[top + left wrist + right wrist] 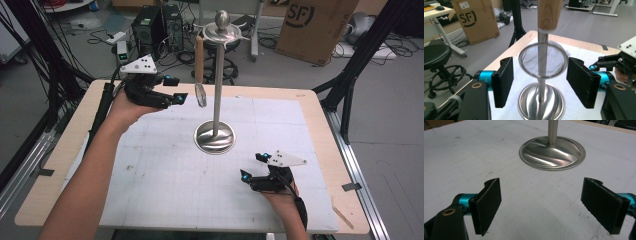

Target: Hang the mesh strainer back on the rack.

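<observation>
A steel stand [215,136] with a round base and hooked top stands mid-table. From one of its hooks hangs a small mesh strainer [200,95] by its wooden handle [199,57]. My left gripper [176,89] is held above the table just left of the strainer. In the left gripper view the strainer's ring [554,62] sits between the pads [580,81] with a gap on each side, so the left gripper [541,62] is open. My right gripper [253,166] rests low on the mat, front right of the stand. It [541,185] is open and empty, facing the stand's base [552,152].
A white gridded mat [165,170] covers the wooden table [65,145]. Beyond the far edge are a black stool [222,70], computer towers [150,25] and a cardboard box [312,27]. Black frame legs [350,85] stand at the table's right and left sides.
</observation>
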### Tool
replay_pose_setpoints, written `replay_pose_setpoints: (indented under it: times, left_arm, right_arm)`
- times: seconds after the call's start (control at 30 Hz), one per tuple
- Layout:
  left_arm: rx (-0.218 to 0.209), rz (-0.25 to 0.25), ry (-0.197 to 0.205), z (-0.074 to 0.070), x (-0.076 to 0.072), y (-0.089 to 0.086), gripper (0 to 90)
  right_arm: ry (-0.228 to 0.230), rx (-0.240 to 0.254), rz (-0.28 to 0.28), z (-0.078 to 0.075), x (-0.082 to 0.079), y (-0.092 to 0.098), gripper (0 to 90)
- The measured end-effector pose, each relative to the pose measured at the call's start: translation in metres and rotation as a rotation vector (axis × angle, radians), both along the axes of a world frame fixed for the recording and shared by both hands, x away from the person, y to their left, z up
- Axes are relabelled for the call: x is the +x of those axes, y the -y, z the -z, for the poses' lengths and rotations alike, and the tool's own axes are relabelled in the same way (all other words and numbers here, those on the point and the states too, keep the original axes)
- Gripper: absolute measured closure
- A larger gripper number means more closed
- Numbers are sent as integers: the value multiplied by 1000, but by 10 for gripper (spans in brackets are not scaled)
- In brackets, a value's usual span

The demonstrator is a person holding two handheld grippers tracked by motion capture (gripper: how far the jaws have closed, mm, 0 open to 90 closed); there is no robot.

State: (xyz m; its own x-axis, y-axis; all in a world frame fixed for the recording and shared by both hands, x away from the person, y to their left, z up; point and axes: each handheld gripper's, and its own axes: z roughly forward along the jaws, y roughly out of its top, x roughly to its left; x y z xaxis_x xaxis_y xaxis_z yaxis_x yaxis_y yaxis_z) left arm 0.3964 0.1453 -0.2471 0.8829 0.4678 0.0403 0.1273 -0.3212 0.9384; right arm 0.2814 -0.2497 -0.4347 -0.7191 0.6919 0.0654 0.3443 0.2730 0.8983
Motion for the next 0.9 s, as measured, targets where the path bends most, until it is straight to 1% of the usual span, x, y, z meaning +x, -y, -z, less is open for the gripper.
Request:
replay_pose_setpoints:
  times: [0.07, 0.2, 0.37, 0.43, 0.5, 0.53, 0.57, 0.7, 0.8, 0.9]
  left_arm:
    - [-14, 1, -3, 5, -3, -3, 376]
    - [-28, 10, -14, 14, -9, -9, 357]
    - [-32, 15, -19, 24, -18, -15, 331]
    - [-29, 28, -18, 28, -22, -18, 325]
    - [-36, 38, -19, 33, -26, -19, 317]
    - [-34, 38, -21, 35, -29, -19, 313]
    - [-29, 43, -15, 38, -31, -19, 309]
    - [-28, 67, -19, 52, -41, -18, 288]
    - [-41, 82, -32, 65, -48, -18, 276]
    - [-35, 100, -47, 78, -54, -18, 273]
  right_arm:
    - [0, -1, -1, 0, 0, 0, 154]
    - [-2, -2, -4, 0, 0, -2, 154]
    - [2, -6, -7, 0, 0, -2, 154]
    - [-4, -4, -8, 0, 0, -2, 154]
    - [-1, -6, -8, 1, 1, -3, 154]
    - [-1, -6, -8, 1, 1, -3, 154]
    - [-2, -7, -8, 1, 1, -3, 154]
    - [-1, -7, -10, 0, 0, -3, 154]
    - [-1, -5, -9, 0, 0, -3, 154]
    - [-7, -5, -10, 0, 0, -4, 154]
